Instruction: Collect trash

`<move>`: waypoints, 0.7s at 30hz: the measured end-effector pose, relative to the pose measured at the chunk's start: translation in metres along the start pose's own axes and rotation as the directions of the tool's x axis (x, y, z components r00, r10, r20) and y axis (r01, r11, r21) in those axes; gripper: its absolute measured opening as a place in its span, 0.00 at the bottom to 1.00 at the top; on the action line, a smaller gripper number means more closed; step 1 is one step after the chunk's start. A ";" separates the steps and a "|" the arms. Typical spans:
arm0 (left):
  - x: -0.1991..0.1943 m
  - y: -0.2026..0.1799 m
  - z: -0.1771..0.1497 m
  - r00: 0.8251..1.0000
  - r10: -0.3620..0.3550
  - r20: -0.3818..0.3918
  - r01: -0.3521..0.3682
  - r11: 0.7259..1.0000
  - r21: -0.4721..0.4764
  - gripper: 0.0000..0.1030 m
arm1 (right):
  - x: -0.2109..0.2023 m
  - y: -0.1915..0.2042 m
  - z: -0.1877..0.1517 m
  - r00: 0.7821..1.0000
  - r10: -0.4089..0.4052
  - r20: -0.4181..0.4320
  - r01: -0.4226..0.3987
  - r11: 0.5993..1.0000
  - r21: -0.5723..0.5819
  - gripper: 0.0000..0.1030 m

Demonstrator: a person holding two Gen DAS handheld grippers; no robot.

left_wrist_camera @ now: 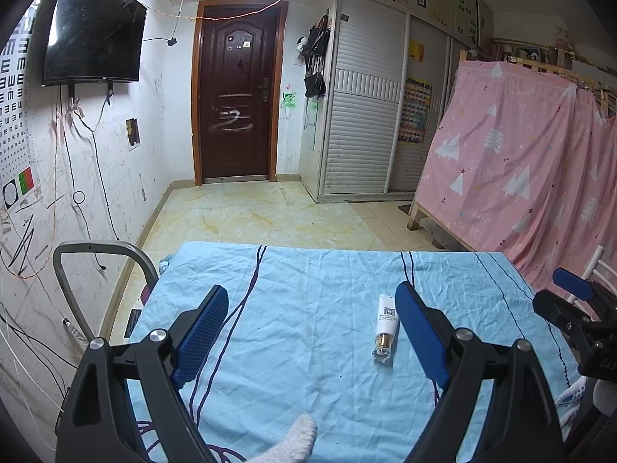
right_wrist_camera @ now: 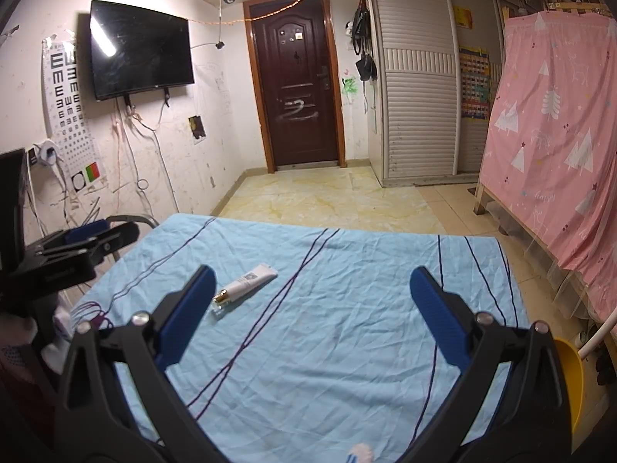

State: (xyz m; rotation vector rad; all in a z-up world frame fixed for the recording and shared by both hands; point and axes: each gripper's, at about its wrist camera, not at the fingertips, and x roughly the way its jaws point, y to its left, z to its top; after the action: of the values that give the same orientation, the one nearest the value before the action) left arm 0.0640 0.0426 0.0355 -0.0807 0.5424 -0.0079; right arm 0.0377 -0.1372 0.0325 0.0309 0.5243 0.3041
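White tube (left_wrist_camera: 386, 322) with gold collar and clear cap, lying on the blue sheet (left_wrist_camera: 308, 347) between the wide-open, empty left gripper (left_wrist_camera: 312, 332) and right gripper (right_wrist_camera: 312, 308): probably light, soft-walled and slippery, best pinched across its flat body.

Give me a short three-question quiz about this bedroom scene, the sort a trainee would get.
1. True or false: the small white squeeze tube with the gold collar and clear cap is gripped by the left tool.
2. What does the tube lie on?
3. Which tool is the tube nearer: A) left, B) right tool?

Key
1. False: both tools are open and hold nothing.
2. The wrinkled light blue cloth with dark lines.
3. A: the left wrist view shows the tube between the left tool's fingers, close to the right-hand one. The right wrist view shows it outside the right tool's fingers.
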 end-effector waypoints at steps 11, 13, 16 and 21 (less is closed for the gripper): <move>-0.001 -0.002 -0.001 1.000 0.013 0.014 -0.013 1.000 0.004 0.77 | 0.001 0.002 -0.001 1.000 0.001 -0.001 -0.001 1.000 -0.002 0.94; -0.002 -0.002 -0.002 1.000 0.011 0.022 -0.011 1.000 0.006 0.77 | 0.001 0.002 -0.001 1.000 0.001 -0.002 -0.001 1.000 -0.002 0.94; -0.002 -0.003 -0.002 1.000 0.003 0.019 -0.003 1.000 0.006 0.77 | 0.001 0.002 -0.001 1.000 0.001 -0.002 -0.001 1.000 -0.002 0.94; -0.002 -0.005 -0.001 1.000 0.003 0.016 -0.003 1.000 0.000 0.77 | 0.001 0.002 -0.001 1.000 0.001 -0.002 -0.001 1.000 -0.001 0.94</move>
State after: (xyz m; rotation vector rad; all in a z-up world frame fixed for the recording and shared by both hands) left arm 0.0616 0.0380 0.0363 -0.0804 0.5269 -0.0047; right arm 0.0372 -0.1353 0.0315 0.0297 0.5260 0.3050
